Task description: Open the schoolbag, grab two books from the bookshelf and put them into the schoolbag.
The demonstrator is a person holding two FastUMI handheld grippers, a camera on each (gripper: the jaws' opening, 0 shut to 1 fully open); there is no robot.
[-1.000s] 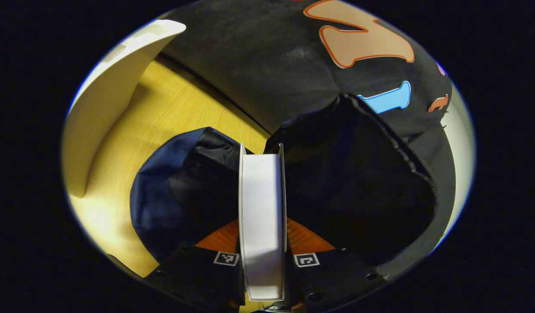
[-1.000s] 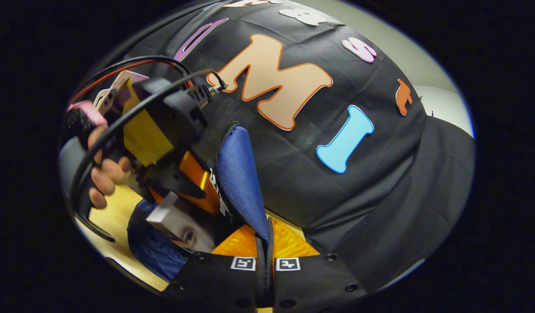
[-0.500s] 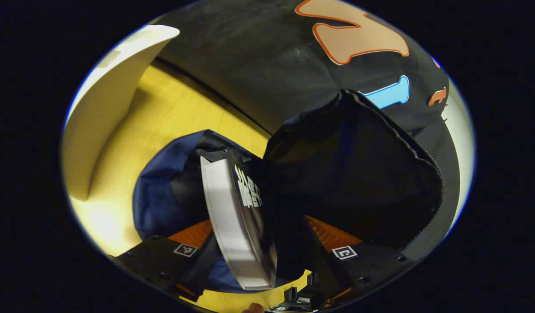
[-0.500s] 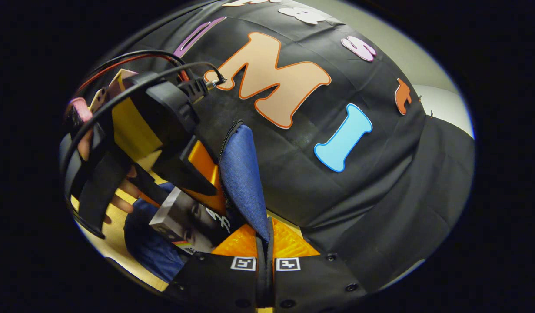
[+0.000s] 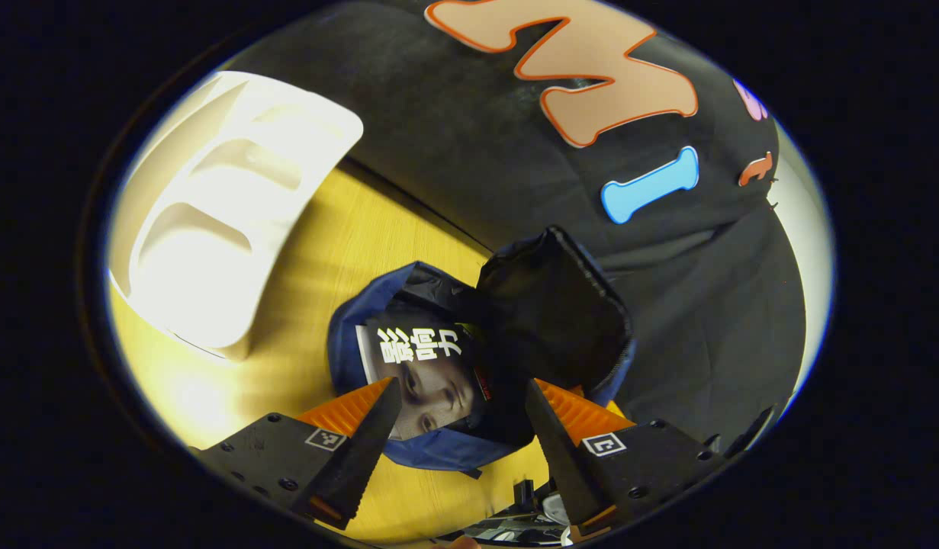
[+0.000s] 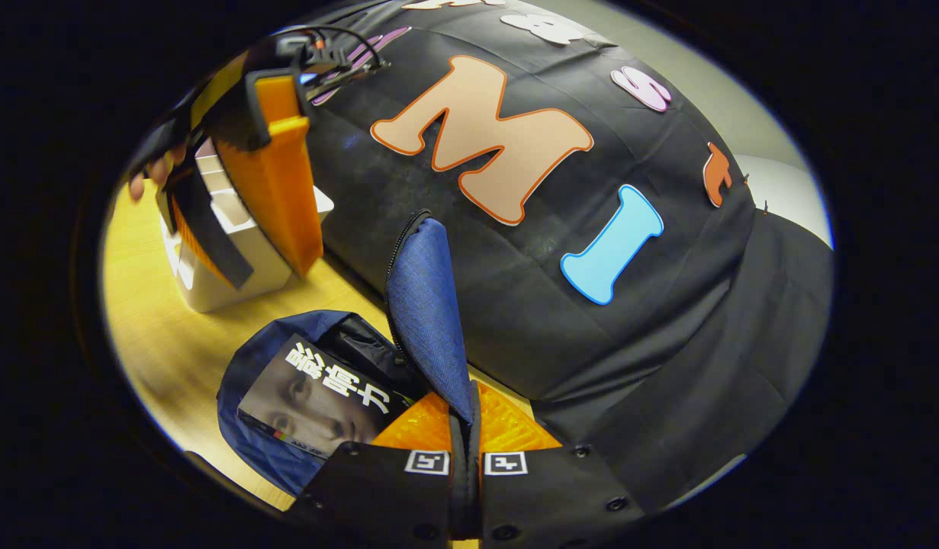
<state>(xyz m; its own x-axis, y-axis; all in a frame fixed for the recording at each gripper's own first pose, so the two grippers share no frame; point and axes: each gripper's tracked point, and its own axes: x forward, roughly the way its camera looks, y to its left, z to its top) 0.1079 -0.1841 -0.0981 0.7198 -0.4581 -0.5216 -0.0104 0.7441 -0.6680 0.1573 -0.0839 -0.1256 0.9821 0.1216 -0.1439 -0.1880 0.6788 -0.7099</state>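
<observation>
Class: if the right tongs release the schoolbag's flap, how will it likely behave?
The flap probably flops down: it is thin fabric, standing only because the right tongs pinch it. It may drop over the book in the schoolbag.

A book [image 5: 419,366] lying in the mouth of the blue schoolbag [image 5: 347,335] carries three large white Chinese characters across its dark cover, 影响力, legible in the left gripper view and again, tilted, in the right gripper view [image 6: 316,396]. Finer print along the cover's lower edge is too small to read. Square black-and-white coded markers [image 5: 323,438] sit on each finger of the left gripper [image 5: 461,385], and a matching pair [image 6: 427,461] sits on the right gripper [image 6: 469,393]; they bear patterns, not words.
</observation>
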